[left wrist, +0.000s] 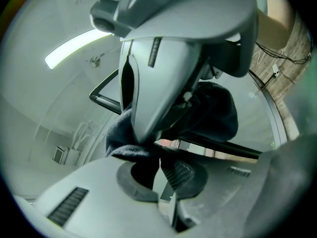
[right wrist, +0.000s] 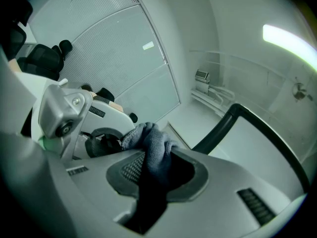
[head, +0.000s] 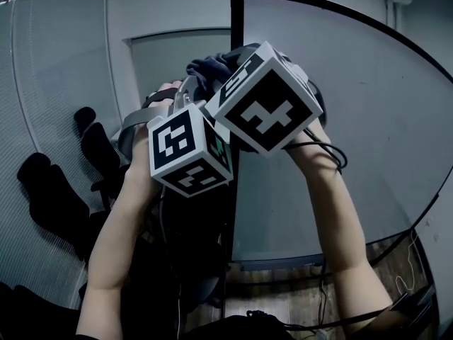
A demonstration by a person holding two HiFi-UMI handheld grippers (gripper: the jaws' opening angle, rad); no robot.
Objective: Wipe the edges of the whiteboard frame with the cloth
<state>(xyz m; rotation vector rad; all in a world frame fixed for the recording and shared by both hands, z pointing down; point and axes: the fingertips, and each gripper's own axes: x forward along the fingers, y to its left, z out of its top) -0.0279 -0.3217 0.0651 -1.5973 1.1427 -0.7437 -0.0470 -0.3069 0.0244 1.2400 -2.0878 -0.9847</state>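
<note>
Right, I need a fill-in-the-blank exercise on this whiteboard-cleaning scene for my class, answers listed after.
The left gripper and right gripper are both shut on one dark ____.
In the head view it is held near the top ____ corner of the whiteboard frame.
That frame is ____ in colour.
Missing words: cloth, left, black.

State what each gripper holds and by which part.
The left gripper and right gripper each pinch a bunched fold of the dark blue-grey fabric cloth, close together.
</note>
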